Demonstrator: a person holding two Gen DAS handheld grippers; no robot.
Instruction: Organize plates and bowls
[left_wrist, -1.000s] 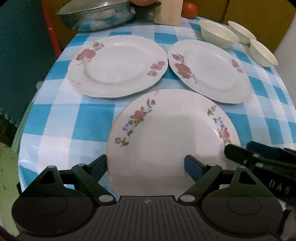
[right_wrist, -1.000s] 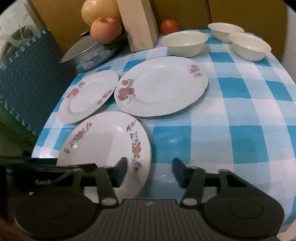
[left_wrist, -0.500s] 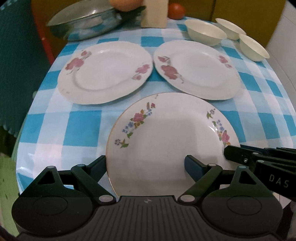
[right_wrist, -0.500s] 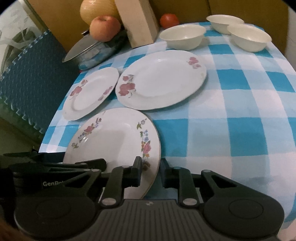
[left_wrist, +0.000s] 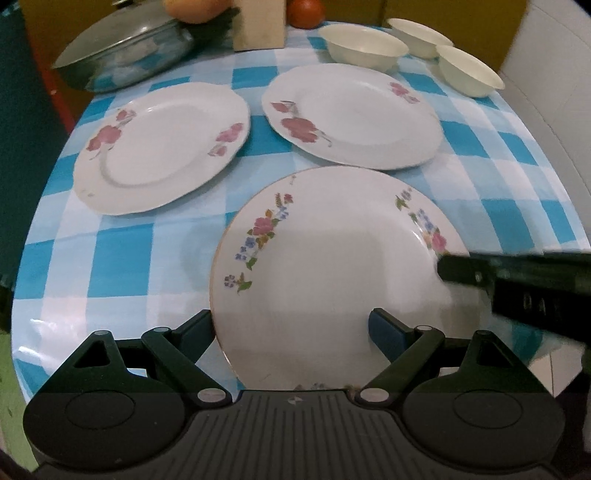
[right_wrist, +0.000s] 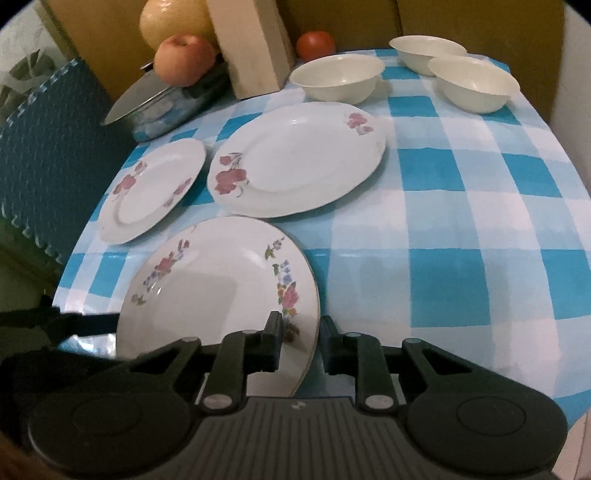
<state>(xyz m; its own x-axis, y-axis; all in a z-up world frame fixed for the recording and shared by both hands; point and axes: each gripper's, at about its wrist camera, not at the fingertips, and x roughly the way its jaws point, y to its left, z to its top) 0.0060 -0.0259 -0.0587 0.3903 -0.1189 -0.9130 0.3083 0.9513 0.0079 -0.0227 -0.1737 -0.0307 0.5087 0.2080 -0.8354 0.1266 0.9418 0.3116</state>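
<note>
The right claw (right_wrist: 300, 341) has just been closing, and the near plate (right_wrist: 221, 291) is between its jaws — one finger lies over the flowered rim, the other sits beneath the edge, so the claw now pinches that plate by its right side. A second ago the same jaws stood apart, just short of the rim. The plate sits at the near edge of the tabletop (right_wrist: 480, 221), and its right side looks slightly raised off the cloth, though the blur makes that hard to confirm.

The left claw (left_wrist: 291, 326) is wide open, its fingers straddling the near portion of the same plate (left_wrist: 332, 266) without pressing on it. It has drifted a little along the near edge over the last second, with the plate shifting in its view, but its jaws have not changed.

What this means for the task: the grasp on the first plate is made, so I judge the pick-up step is under way and stacking comes next. Two rose plates lie farther back — one toward the left edge (left_wrist: 159, 147), one at the middle (left_wrist: 351, 118) — either a likely base for a stack. Three bowls (right_wrist: 338, 77) wait near the far right corner, untouched. A thin rim pinch on glazed china could slip once the plate tilts.
</note>
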